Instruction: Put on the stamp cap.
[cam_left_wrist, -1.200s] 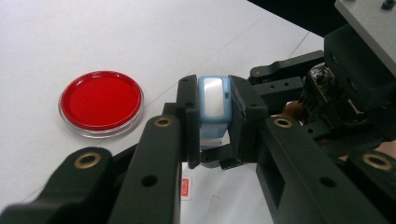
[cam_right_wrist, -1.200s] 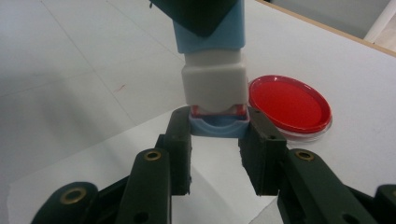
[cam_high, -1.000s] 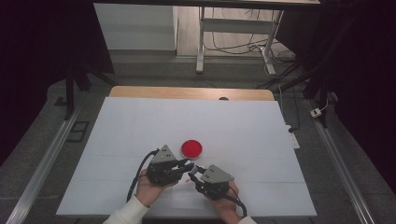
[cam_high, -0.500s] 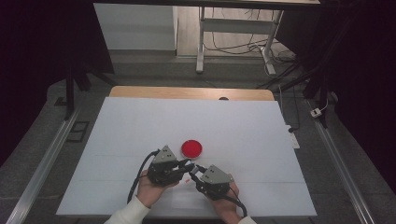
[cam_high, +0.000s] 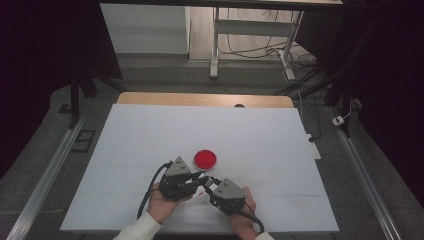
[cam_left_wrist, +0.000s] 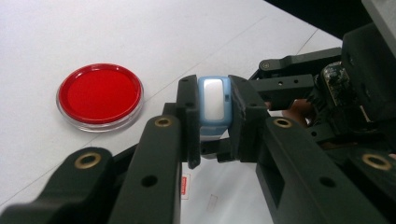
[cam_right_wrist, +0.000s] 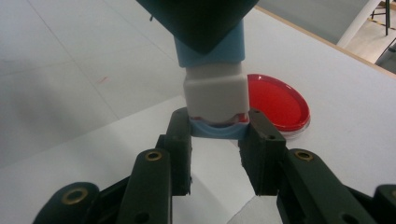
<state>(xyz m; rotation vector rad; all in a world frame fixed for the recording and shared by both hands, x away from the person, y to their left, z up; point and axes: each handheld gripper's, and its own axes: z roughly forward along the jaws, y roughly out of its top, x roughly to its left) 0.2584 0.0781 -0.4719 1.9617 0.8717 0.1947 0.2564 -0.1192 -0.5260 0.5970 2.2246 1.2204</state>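
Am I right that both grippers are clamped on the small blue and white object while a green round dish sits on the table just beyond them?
Not quite: the dish is red, not green, as the left gripper view shows. The rest holds: the left gripper and right gripper are both clamped on the small blue and white object, with the dish on the table just beyond.

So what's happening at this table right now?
A person holds a pair of tongs in each hand, and both grip one small blue-and-white object just above the white table. The left tongs clamp its blue body; the right tongs pinch its lower end below the white cap. A red round dish sits on the table just beyond them, untouched.
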